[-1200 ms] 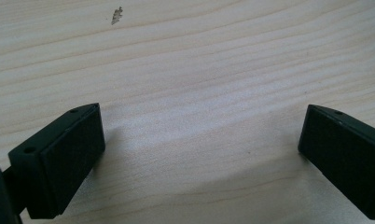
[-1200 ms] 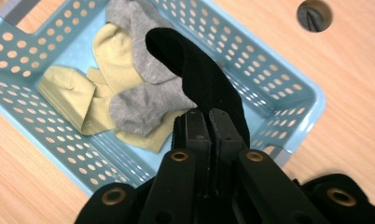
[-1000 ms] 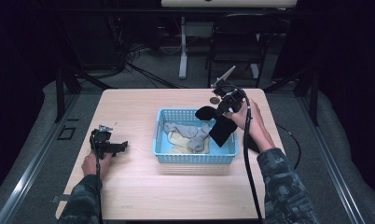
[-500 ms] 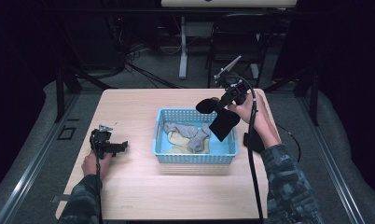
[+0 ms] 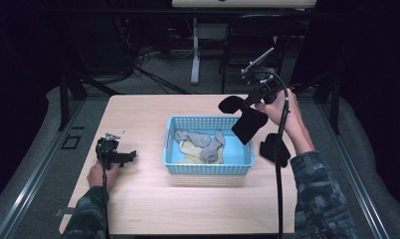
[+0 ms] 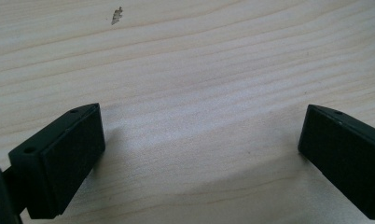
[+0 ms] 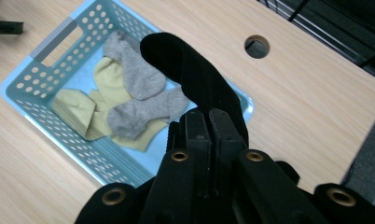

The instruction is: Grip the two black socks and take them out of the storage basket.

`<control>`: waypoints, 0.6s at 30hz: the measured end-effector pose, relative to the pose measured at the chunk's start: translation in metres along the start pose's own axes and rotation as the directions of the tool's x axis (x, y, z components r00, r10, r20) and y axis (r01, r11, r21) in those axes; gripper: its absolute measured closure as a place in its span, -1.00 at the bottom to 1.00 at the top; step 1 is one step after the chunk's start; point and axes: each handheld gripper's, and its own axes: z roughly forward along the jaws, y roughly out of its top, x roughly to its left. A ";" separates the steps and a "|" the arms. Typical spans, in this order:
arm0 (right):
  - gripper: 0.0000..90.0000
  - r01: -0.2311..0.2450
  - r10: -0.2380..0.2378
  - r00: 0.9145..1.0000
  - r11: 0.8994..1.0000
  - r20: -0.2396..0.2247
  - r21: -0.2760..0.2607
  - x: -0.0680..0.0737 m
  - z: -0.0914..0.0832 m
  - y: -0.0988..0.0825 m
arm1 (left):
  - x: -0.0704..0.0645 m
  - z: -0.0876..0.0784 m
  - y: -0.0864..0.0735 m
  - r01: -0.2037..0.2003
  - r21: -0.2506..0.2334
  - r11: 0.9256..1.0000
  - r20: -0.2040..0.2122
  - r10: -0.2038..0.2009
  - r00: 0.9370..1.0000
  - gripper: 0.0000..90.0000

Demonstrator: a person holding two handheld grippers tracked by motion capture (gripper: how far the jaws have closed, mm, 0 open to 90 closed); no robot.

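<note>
Right gripper raised above the right rim of the blue basket, jaws clamped on a black sock dangling limp. Best carried clear of the rim before letting go, beside the second black sock lying right of the basket. Left gripper well left of the basket, jaws spread and empty on the pale wood-grain counter. Basket: perforated plastic, holding soft grey socks and yellow socks.

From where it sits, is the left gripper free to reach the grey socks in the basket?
Probably yes. The left gripper rests open on bare table, with nothing between it and the blue basket. The grey socks lie uncovered on top; the right gripper holds its black sock above the far corner.
</note>
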 end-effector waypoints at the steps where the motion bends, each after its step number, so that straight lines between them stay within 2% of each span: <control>1: 0.96 -0.006 0.006 1.000 1.000 0.005 -0.006 -0.002 -0.003 -0.002 | 0.000 0.000 0.000 0.000 0.000 1.000 0.000 0.000 1.000 -0.99; 12: 0.96 -0.072 0.073 0.995 0.997 0.073 -0.018 -0.035 -0.031 -0.027 | 0.000 0.000 0.000 0.000 0.000 1.000 0.000 0.000 1.000 -0.99; 18: 0.96 -0.115 0.115 0.988 0.993 0.099 -0.007 -0.053 -0.034 -0.046 | 0.000 0.000 0.000 0.000 0.000 1.000 0.000 0.000 1.000 -0.99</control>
